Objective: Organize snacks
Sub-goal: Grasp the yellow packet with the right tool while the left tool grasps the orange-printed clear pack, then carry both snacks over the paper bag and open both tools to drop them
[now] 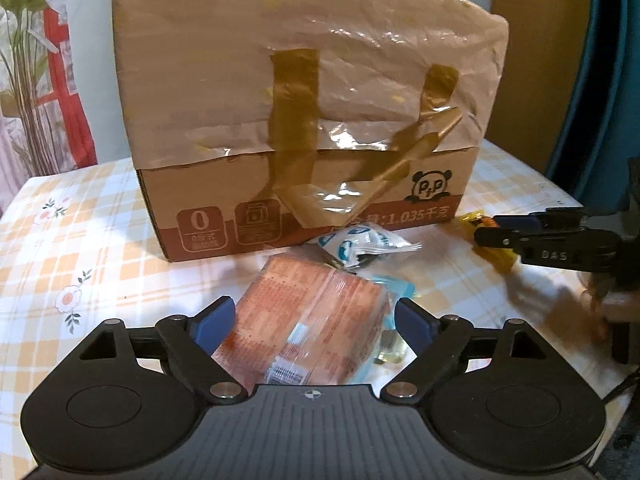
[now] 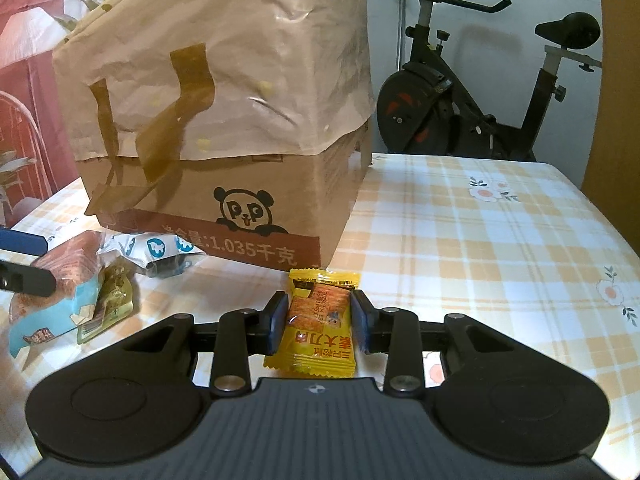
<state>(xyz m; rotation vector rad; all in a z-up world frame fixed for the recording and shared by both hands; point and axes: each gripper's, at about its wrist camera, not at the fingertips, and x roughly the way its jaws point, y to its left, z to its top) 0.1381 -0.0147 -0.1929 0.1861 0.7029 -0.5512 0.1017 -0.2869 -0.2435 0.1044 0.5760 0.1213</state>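
Standing at the counter [image 2: 500,240] with its checked cloth, I see the right gripper [image 2: 319,322] with its jaws closed on a yellow snack packet [image 2: 316,320], just in front of the cardboard box [image 2: 224,128]. To the right of that packet the counter lies bare up to its far edge, where an exercise bike [image 2: 472,92] stands.

The left gripper [image 1: 314,320] has its jaws spread wide around an orange snack pack [image 1: 316,320], the pads clear of it on both sides. A white-and-blue packet [image 1: 360,246] lies between that pack and the box wall, leaving little room there.

Only the right wrist view shows the bike and a small olive packet [image 2: 116,292]; only the left wrist view shows the box's full front.
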